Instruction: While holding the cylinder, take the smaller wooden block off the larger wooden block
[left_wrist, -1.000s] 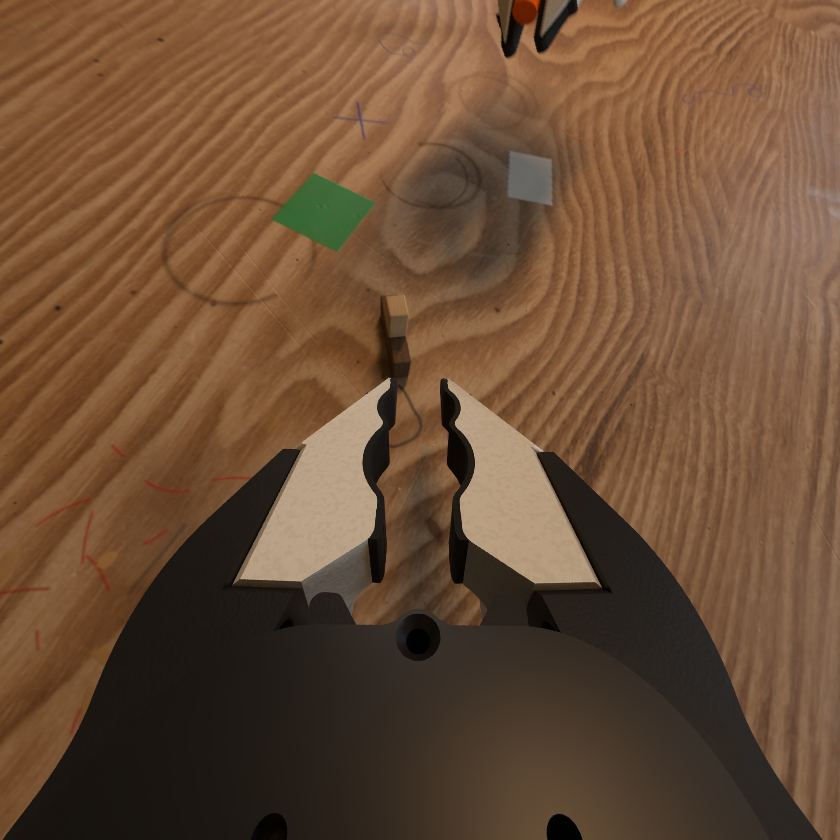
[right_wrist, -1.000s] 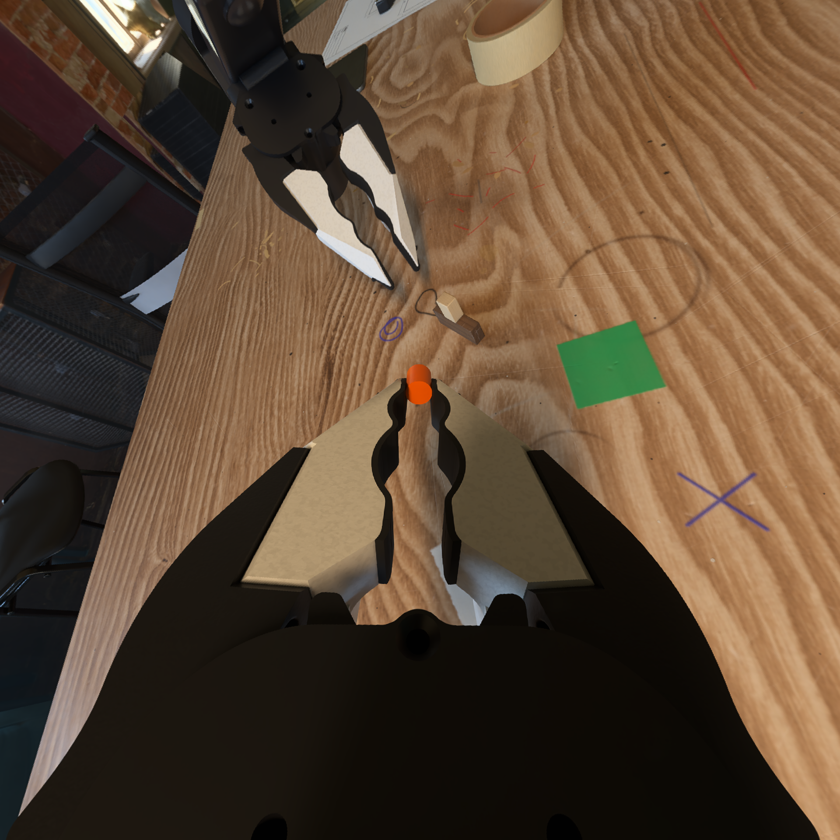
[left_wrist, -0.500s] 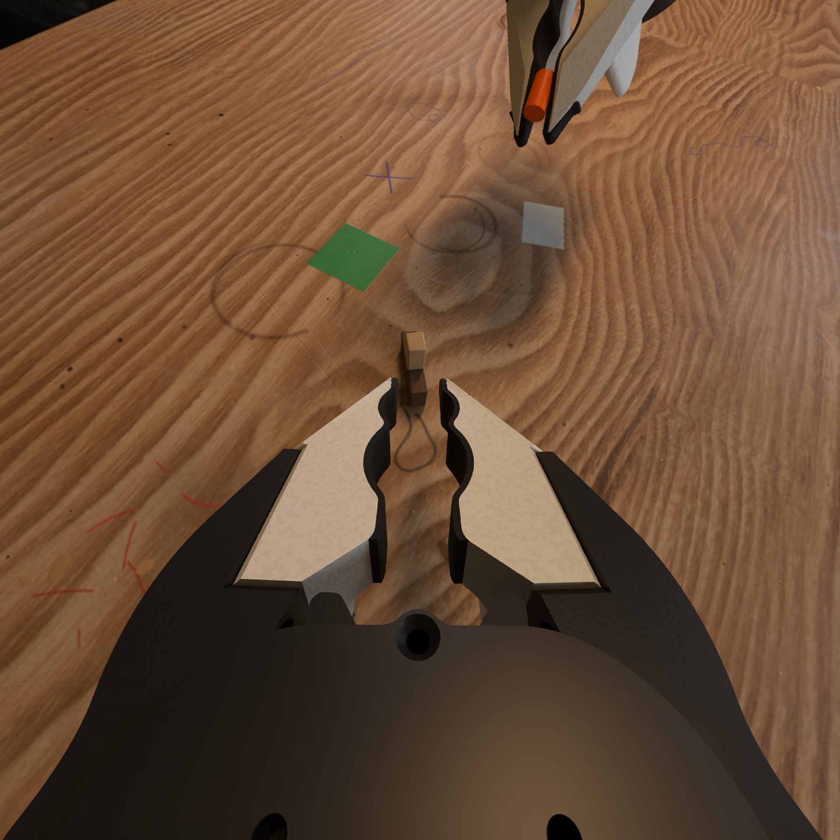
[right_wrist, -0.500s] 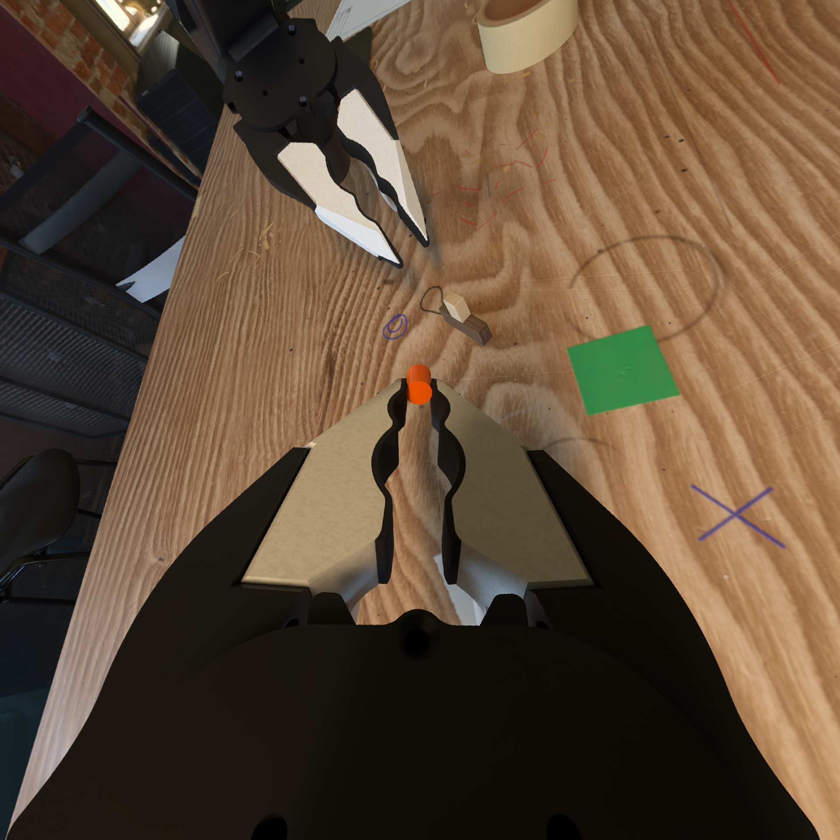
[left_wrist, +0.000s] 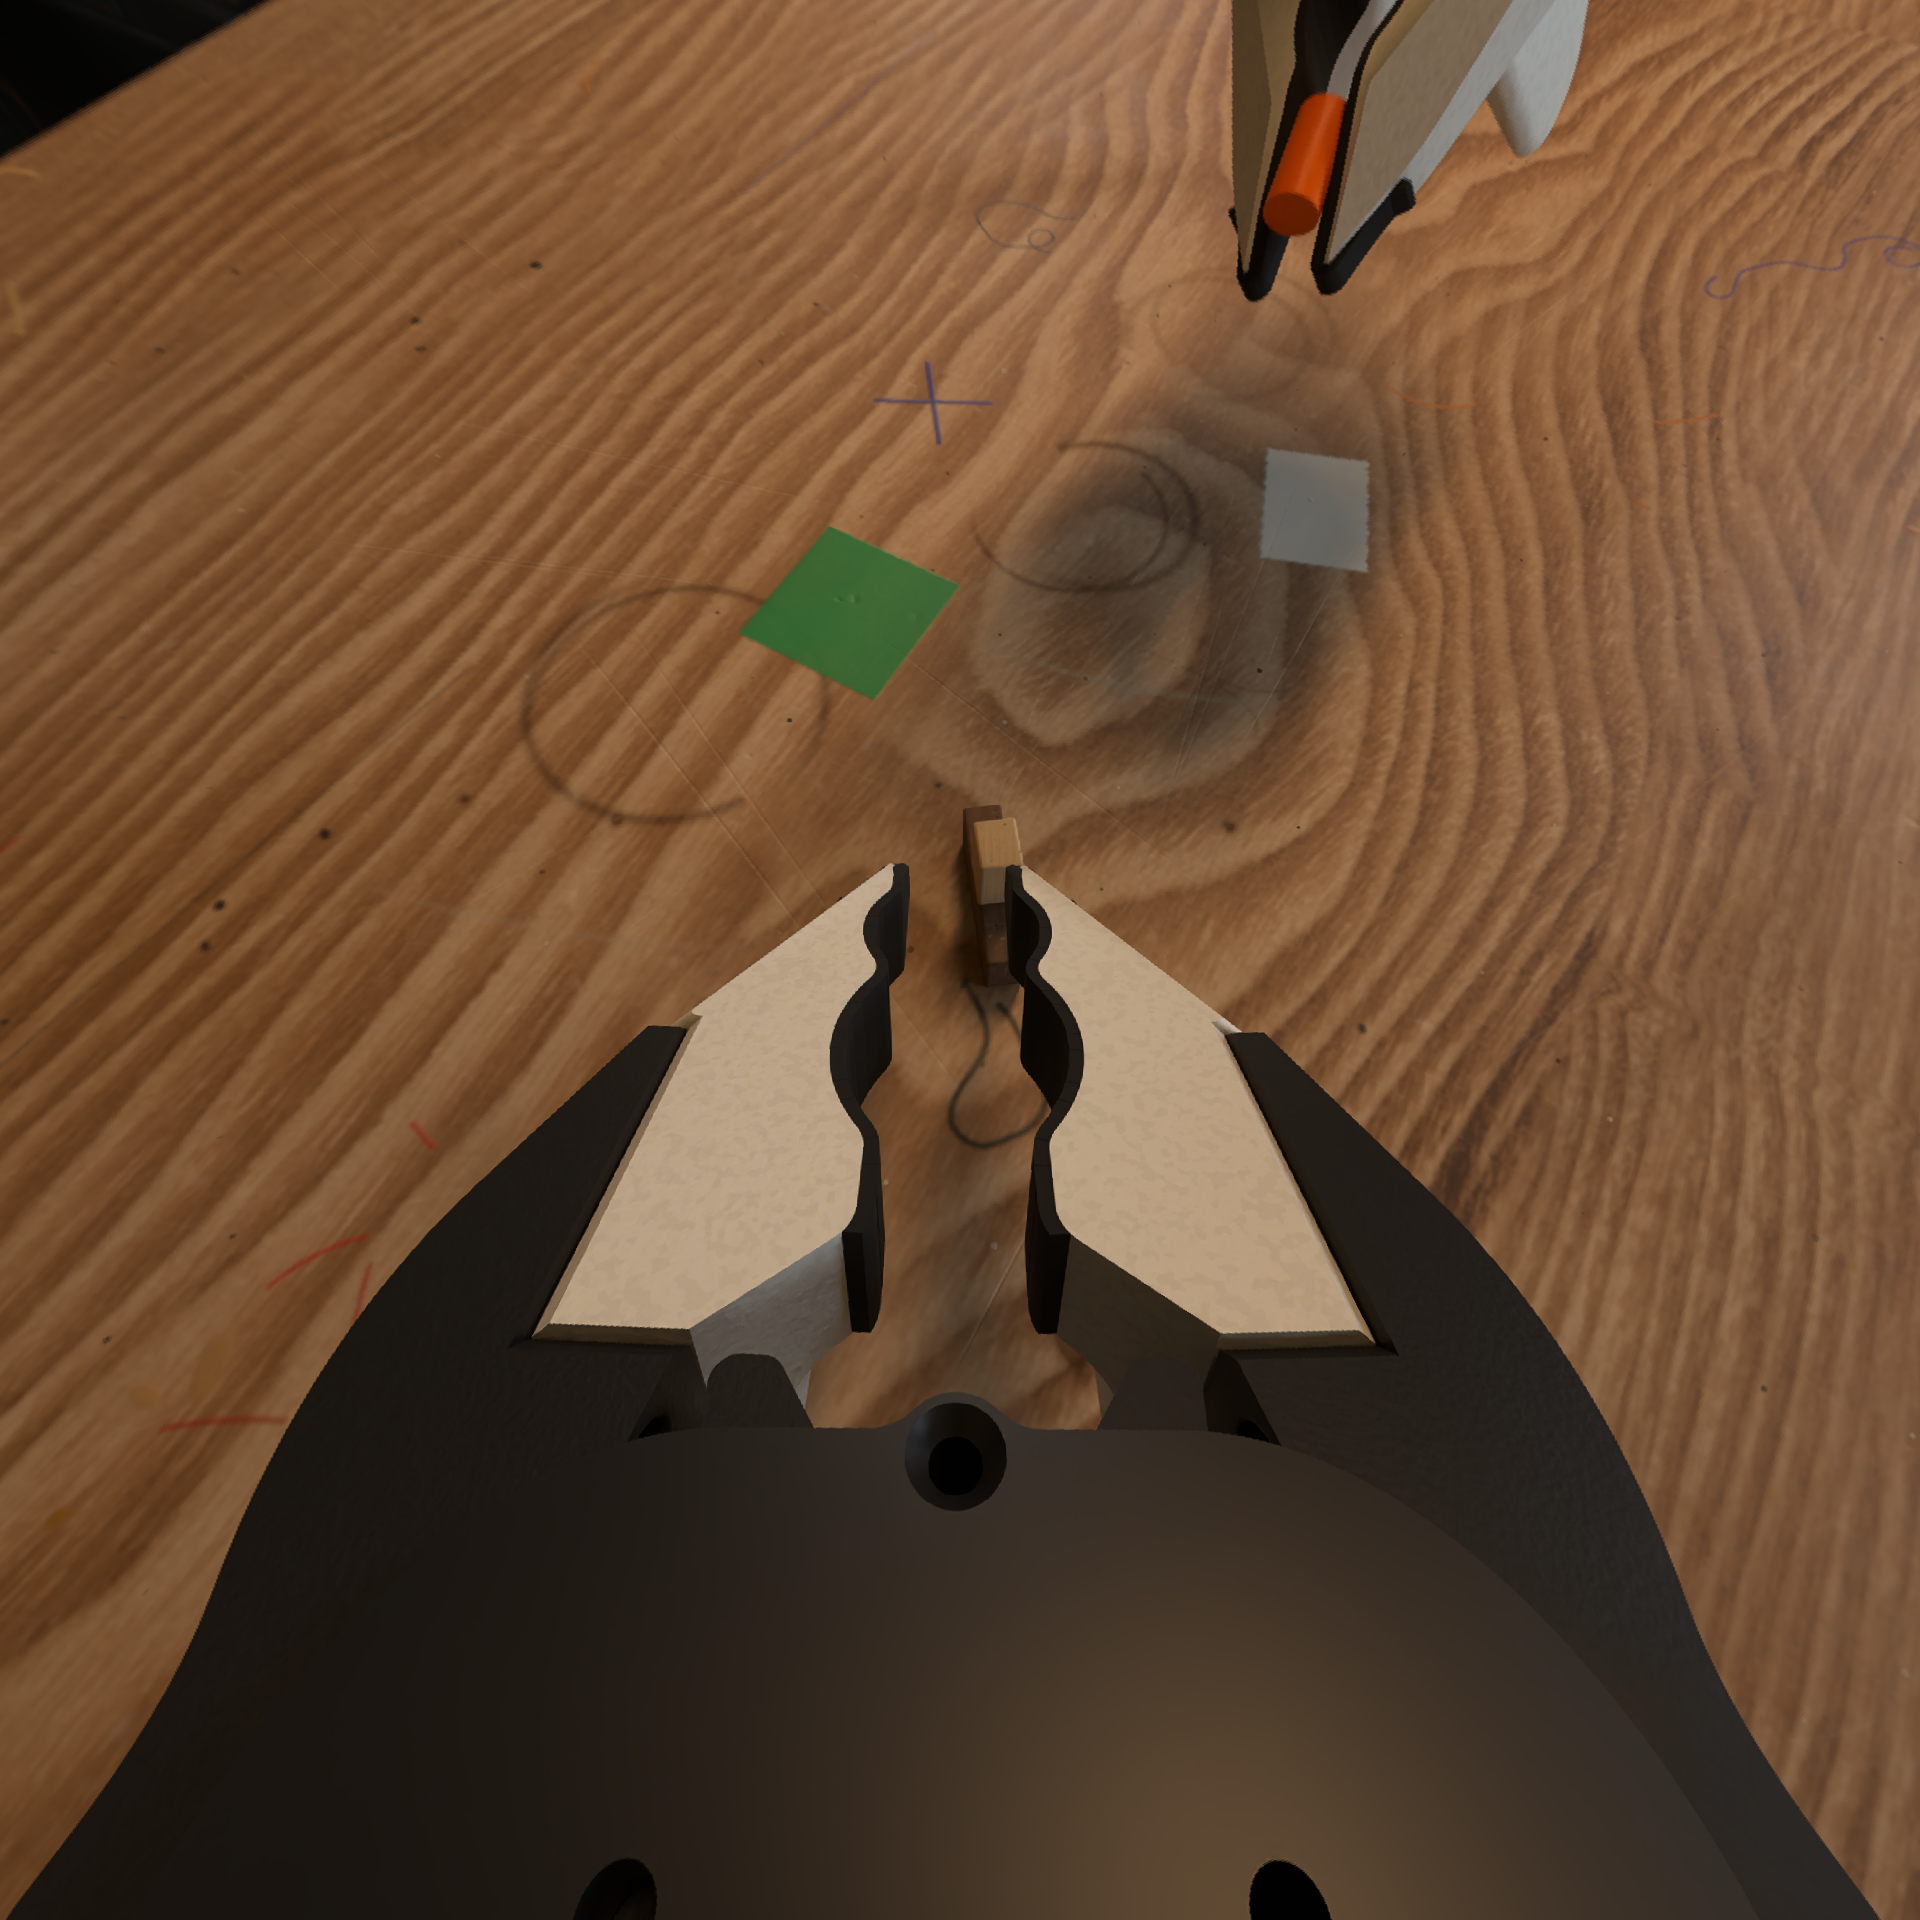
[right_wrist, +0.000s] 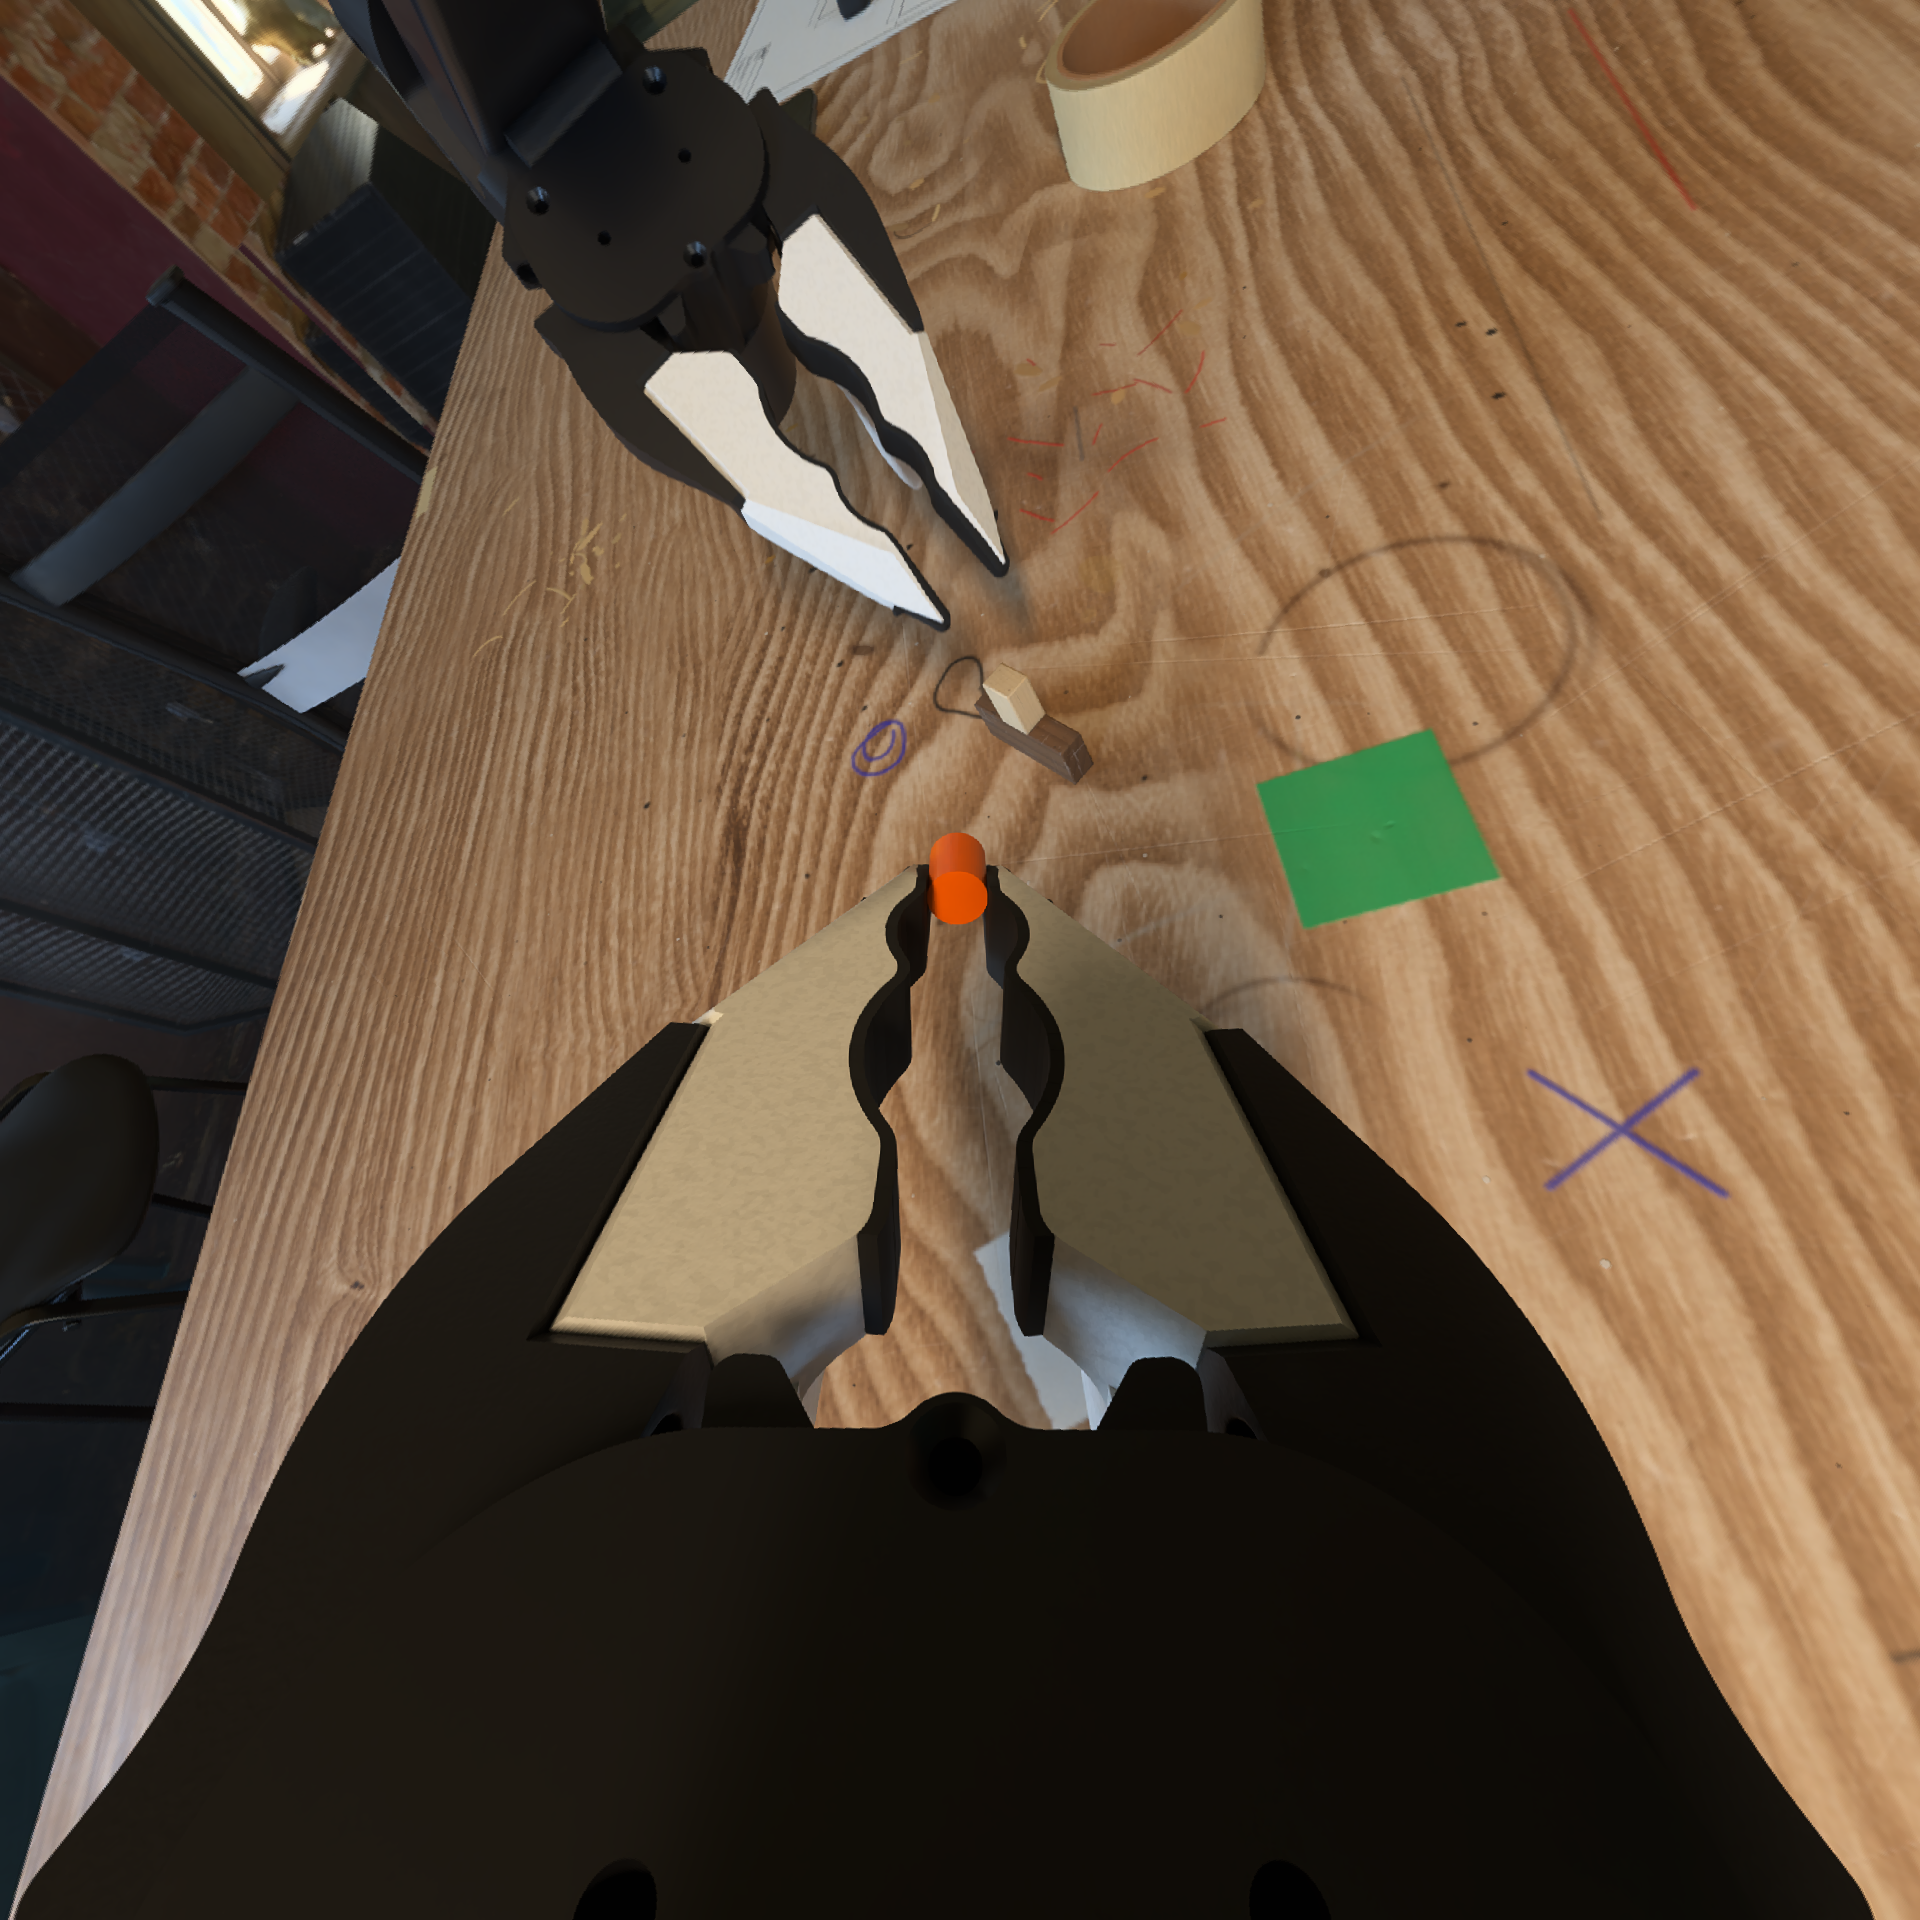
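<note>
A small light wooden block (left_wrist: 995, 847) sits on one end of a longer dark wooden block (left_wrist: 994, 940) that lies flat on the table. My left gripper (left_wrist: 957, 878) is open and low over the table, with the blocks between its fingertips, close to the right-hand finger. My right gripper (right_wrist: 956, 881) is shut on an orange cylinder (right_wrist: 956, 896) and holds it above the table, short of the blocks. In the right wrist view the light block (right_wrist: 1013, 694), the dark block (right_wrist: 1058, 744) and the left gripper (right_wrist: 968, 594) show ahead. The right gripper (left_wrist: 1297, 275) with the cylinder (left_wrist: 1304, 166) shows at the top of the left wrist view.
A green square (left_wrist: 850, 611) and a grey square (left_wrist: 1315, 509) lie flat on the table beyond the blocks. A roll of tape (right_wrist: 1153, 88) stands at the far end. The table edge (right_wrist: 343, 810) runs along the left in the right wrist view, with dark furniture beyond it.
My left gripper has moved forward, and the blocks have come from ahead of its tips to between them. The right gripper, still holding the cylinder, has come closer to the blocks.
</note>
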